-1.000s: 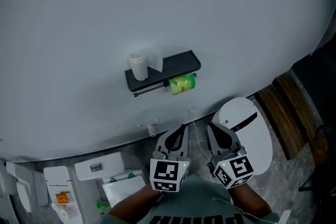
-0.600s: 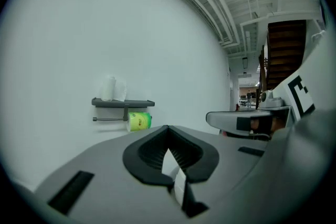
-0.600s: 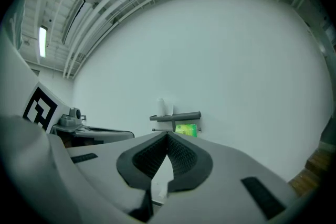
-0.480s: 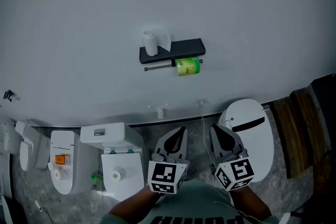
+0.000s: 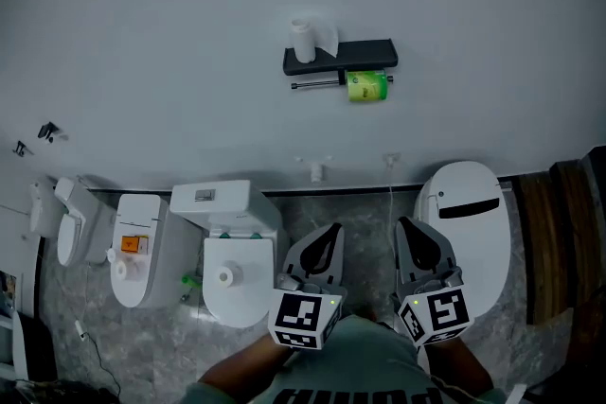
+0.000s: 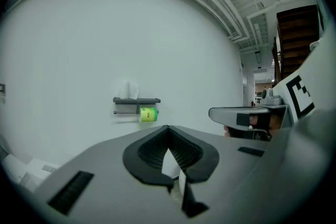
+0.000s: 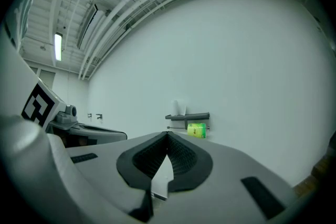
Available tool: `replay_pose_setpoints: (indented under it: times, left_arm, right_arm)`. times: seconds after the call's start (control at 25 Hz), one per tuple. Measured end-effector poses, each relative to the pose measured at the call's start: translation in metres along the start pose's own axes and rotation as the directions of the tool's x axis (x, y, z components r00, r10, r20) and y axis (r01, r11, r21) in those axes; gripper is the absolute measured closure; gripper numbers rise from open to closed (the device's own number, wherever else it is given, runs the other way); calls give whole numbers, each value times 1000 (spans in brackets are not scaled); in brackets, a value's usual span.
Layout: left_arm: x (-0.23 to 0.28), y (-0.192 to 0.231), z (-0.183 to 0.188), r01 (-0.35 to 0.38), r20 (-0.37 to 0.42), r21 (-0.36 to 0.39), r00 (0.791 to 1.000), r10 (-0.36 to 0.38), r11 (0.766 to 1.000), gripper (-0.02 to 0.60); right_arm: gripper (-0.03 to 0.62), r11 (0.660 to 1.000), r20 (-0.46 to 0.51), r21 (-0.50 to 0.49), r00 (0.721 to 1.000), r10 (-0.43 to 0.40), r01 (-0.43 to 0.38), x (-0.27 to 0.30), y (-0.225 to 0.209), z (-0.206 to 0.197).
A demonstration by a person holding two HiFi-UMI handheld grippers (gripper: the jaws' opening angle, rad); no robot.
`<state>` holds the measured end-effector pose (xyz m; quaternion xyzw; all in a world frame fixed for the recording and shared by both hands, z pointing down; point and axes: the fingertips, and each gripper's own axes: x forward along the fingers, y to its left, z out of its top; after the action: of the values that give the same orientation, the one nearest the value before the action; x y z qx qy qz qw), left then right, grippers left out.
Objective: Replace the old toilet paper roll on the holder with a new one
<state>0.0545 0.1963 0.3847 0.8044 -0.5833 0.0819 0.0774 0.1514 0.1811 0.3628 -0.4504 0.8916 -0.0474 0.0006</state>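
Two hand-held grippers are sitting side by side at the near edge of the head view. The left gripper and the right gripper are both pointing toward the wall. Each gripper's own view is showing its jaws pressed together with nothing between them. Just beyond them, fixtures are standing on the grey floor: a white toilet ahead of the left gripper and a white oval-lidded fixture ahead of the right gripper. Farther off, high on the wall, the black holder is carrying a green roll at the right end of its bar, under the shelf. A white toilet paper roll is standing upright on the shelf's left end. Both grippers are well apart from the holder.
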Motion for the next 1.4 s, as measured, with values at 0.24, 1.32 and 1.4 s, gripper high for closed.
replay_pose_setpoints:
  times: [0.24, 1.32, 1.4]
  left_arm:
    - [-28, 10, -1, -6, 19, 12, 1000, 6, 1000, 574]
    - [-104, 50, -48, 49, 44, -32, 998, -48, 998, 574]
    - [-105, 53, -50, 47, 29, -23, 998, -47, 999, 574]
  right_arm:
    - [586, 1000, -2, -13, 1000, -27, 27, -7, 23, 4]
    - [588, 989, -142, -28, 979, -149, 146, -44, 120, -57]
    - [588, 989, -139, -23, 979, -149, 147, -42, 121, -57]
